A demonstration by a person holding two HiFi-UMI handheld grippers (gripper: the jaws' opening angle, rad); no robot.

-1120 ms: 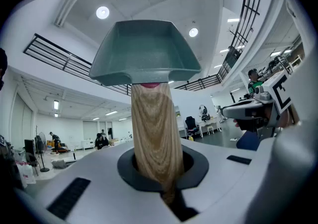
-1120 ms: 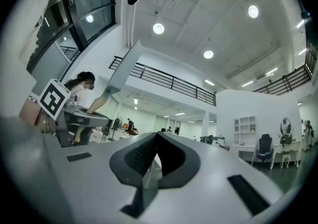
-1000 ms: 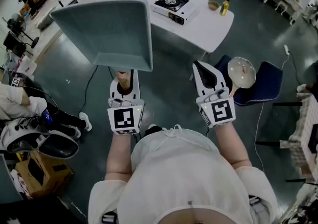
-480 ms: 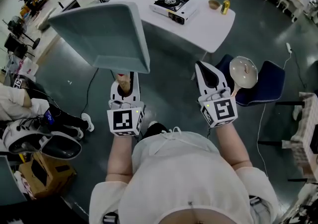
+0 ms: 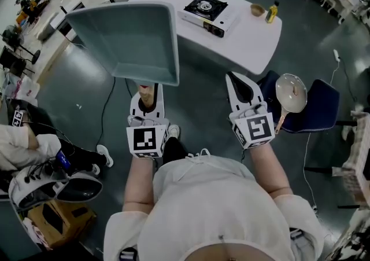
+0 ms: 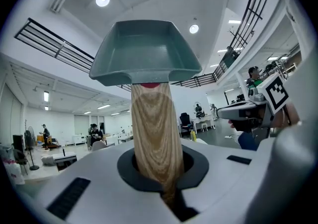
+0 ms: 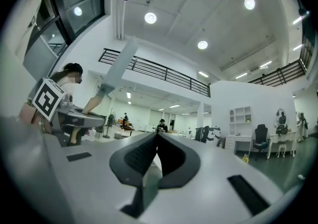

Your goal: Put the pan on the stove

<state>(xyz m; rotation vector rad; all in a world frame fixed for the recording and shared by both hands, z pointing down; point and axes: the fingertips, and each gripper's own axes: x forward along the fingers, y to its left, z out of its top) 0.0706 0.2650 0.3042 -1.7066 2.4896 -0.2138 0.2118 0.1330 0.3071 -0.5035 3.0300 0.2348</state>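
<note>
High over the floor [image 5: 199, 100], well apart from the desk [image 5: 254, 37], the left gripper [image 5: 145, 89] squeezes the handle [image 6: 151, 128] of the pan [image 5: 124, 40]; the right gripper [image 5: 237, 79] is closed, empty; the big pan might twist and slip before reaching the stove [image 5: 207, 7].

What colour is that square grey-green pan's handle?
The wooden handle is light tan with wavy grain; the left gripper view shows it best.
</note>
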